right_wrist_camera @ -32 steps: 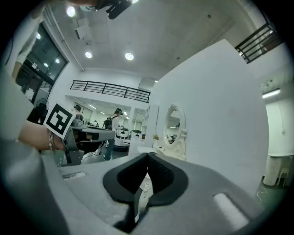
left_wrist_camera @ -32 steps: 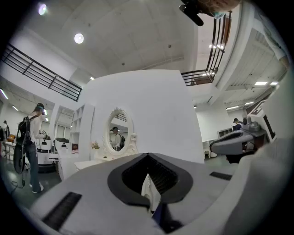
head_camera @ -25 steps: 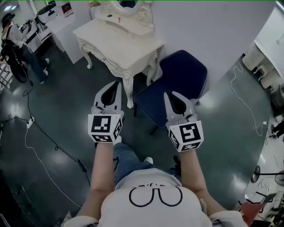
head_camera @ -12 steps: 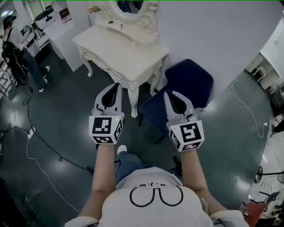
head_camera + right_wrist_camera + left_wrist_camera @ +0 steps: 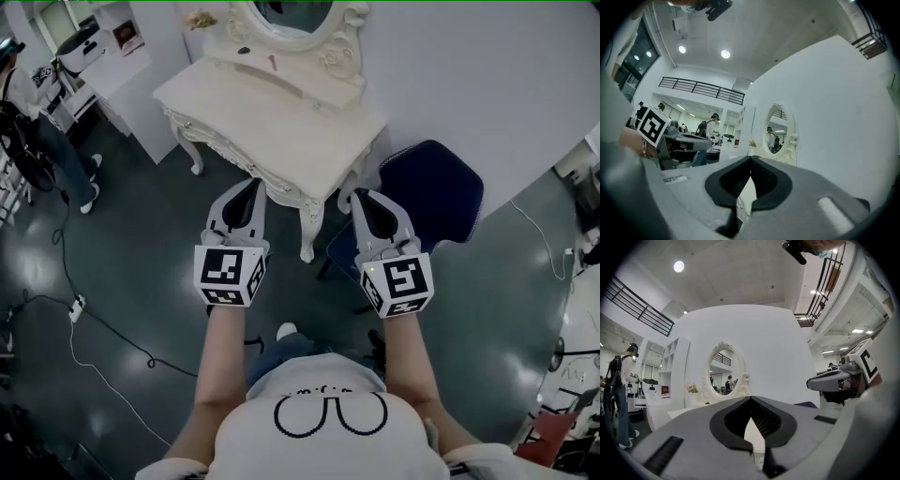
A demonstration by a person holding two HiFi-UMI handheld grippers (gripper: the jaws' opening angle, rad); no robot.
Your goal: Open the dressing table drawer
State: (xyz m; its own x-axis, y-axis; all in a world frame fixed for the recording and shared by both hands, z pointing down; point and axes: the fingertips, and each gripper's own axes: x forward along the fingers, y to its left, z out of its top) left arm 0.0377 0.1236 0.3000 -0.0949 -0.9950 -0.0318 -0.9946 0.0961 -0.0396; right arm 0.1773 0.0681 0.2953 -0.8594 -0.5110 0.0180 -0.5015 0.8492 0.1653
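Dressing table [image 5: 281,122], cream-white with carved edging, stands against the white wall [image 5: 469,75] in the upper middle of the head view; its oval mirror [image 5: 291,14] rises at the back of the top; its carved front rail faces me, and I cannot tell the drawer apart from the carving at this size. One curved front leg [image 5: 309,230] shows between my two grippers. A dark blue upholstered chair [image 5: 436,192] stands just beside the table, at its right side.

My left gripper [image 5: 251,185] points level towards the table; in the head view its tips lie at the front edge of the top, though whether they touch it cannot be told; in the left gripper view the two jaws meet at their tips with nothing between them. My right gripper [image 5: 364,195] is held alongside, well apart from the left, its tips between the table's right corner and the chair; its jaws are likewise closed together and hold nothing. Each gripper bears its marker cube near my wrist.

A dark glossy floor [image 5: 141,281] carries a loose cable [image 5: 94,319] at the left; a person [image 5: 37,112] stands at the far left, beside a white shelf unit [image 5: 112,56].
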